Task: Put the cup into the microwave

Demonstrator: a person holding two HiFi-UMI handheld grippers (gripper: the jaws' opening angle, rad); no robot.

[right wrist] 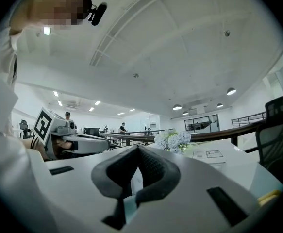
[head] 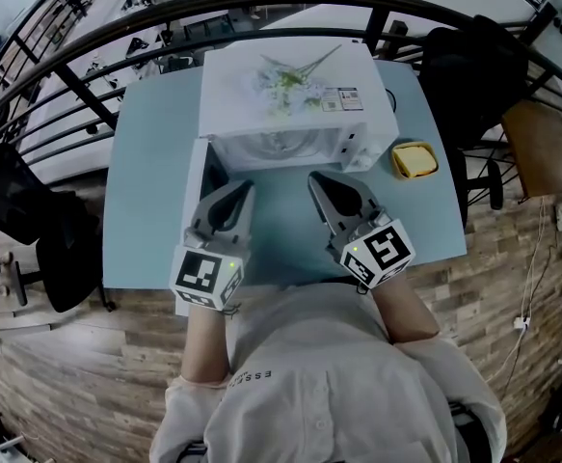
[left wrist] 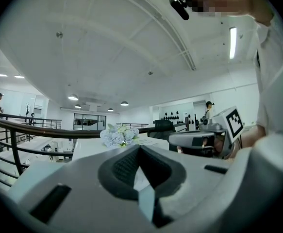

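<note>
1. Cup [head: 414, 159], yellow, stands on the blue table [head: 155, 162] just right of the microwave [head: 290, 95], outside it.
2. Left gripper [left wrist: 140, 148]: fingers pressed together at the tips, holding nothing.
3. Right gripper [right wrist: 138, 148]: fingers likewise fully closed and empty, clear of both cup and microwave.

Cool, even light comes from round ceiling lamps [left wrist: 73, 97] and a strip light [left wrist: 233, 41], leaving the pale worktop [head: 155, 191] bright with only soft shadows. All three views bulge strongly and go black at the corners. The left claw [left wrist: 140, 147] and right claw [right wrist: 139, 147] loom soft and blurred up close, while the hall [left wrist: 131, 114] behind is sharper.
</note>
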